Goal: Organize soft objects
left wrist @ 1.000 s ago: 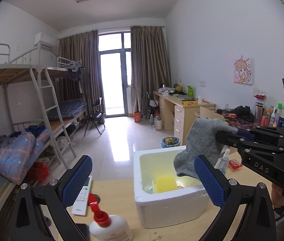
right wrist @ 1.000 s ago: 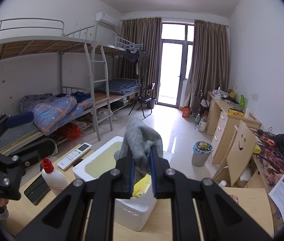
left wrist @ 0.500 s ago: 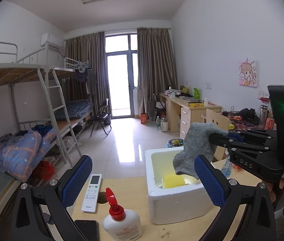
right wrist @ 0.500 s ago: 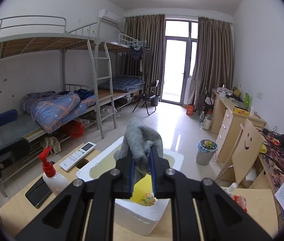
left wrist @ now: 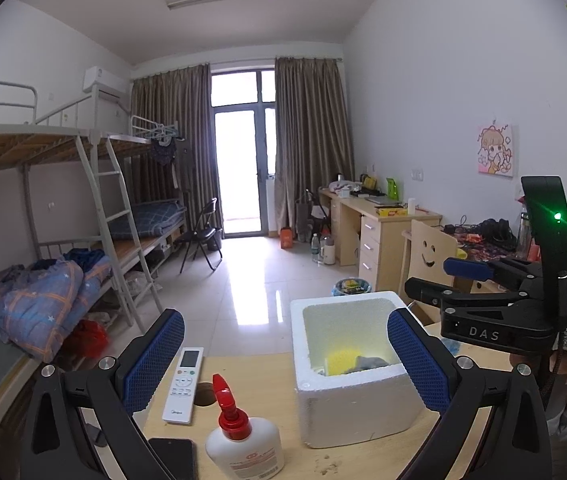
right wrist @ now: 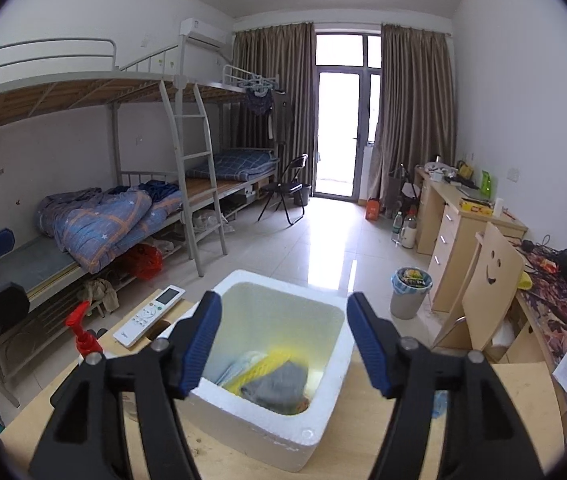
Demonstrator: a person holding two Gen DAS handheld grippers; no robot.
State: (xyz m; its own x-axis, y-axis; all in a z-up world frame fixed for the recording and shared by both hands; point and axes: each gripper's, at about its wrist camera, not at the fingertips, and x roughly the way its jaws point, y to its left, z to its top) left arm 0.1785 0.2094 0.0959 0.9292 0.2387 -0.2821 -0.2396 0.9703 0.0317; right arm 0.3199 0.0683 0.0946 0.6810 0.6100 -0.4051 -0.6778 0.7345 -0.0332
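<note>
The right tongs (right wrist: pixel 281 344) are held spread apart and empty above the white foam box (right wrist: pixel 323 430), with nothing between the blue pads (right wrist: pixel 201 336). The left tongs (left wrist: pixel 283 360) are likewise parted and empty, held low over the desk (left wrist: pixel 267 380). The grey sock (right wrist: pixel 277 384) is seen lying inside the box, against a yellow sponge (right wrist: pixel 257 366). A white remote (left wrist: pixel 184 384) and a red-capped bottle (left wrist: pixel 243 444) are set on the desk to the left of the box.
</note>
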